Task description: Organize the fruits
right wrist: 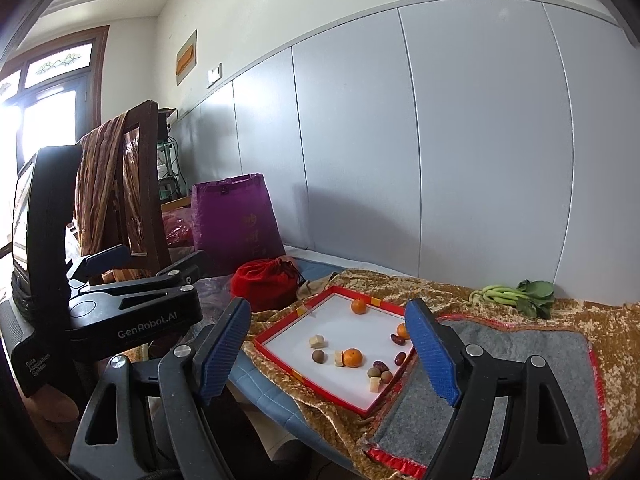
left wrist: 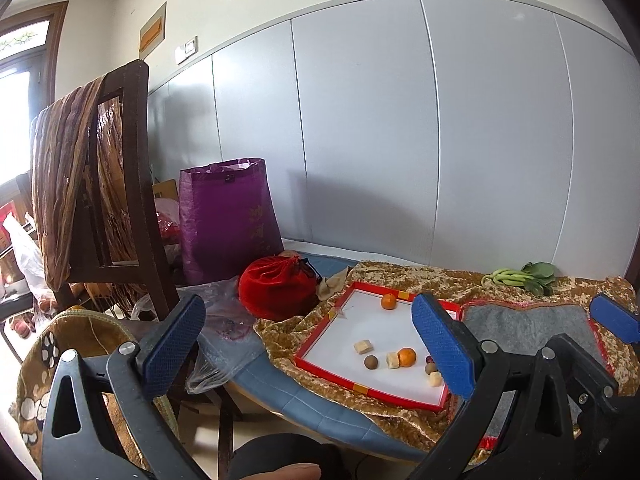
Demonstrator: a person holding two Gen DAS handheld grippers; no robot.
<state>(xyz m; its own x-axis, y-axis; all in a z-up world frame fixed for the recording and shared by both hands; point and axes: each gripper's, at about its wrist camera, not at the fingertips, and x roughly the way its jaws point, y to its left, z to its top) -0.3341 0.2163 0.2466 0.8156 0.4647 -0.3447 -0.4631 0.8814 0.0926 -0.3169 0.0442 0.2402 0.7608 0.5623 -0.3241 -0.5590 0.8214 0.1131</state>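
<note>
A red-rimmed white tray point(left wrist: 324, 320) point(right wrist: 352, 332) lies on the gold cloth. On it are oranges point(left wrist: 388, 301) point(right wrist: 353, 357), brown round fruits point(left wrist: 370, 361) point(right wrist: 319, 356), dark red dates point(right wrist: 396, 339) and pale cubes point(left wrist: 363, 347) point(right wrist: 317, 341). My left gripper point(left wrist: 310, 300) stands open short of the tray's near left side, nothing between its blue pads. My right gripper point(right wrist: 329, 304) is open too and frames the tray from the near side, holding nothing. Its right finger hides part of one orange point(right wrist: 402, 331).
A grey felt mat point(left wrist: 528, 328) point(right wrist: 520, 360) lies right of the tray. Green vegetables point(left wrist: 520, 278) point(right wrist: 516, 294) rest at the back right. A red velvet pouch point(left wrist: 276, 288), a purple bag point(left wrist: 228, 216) and a wooden chair point(left wrist: 132, 200) stand to the left.
</note>
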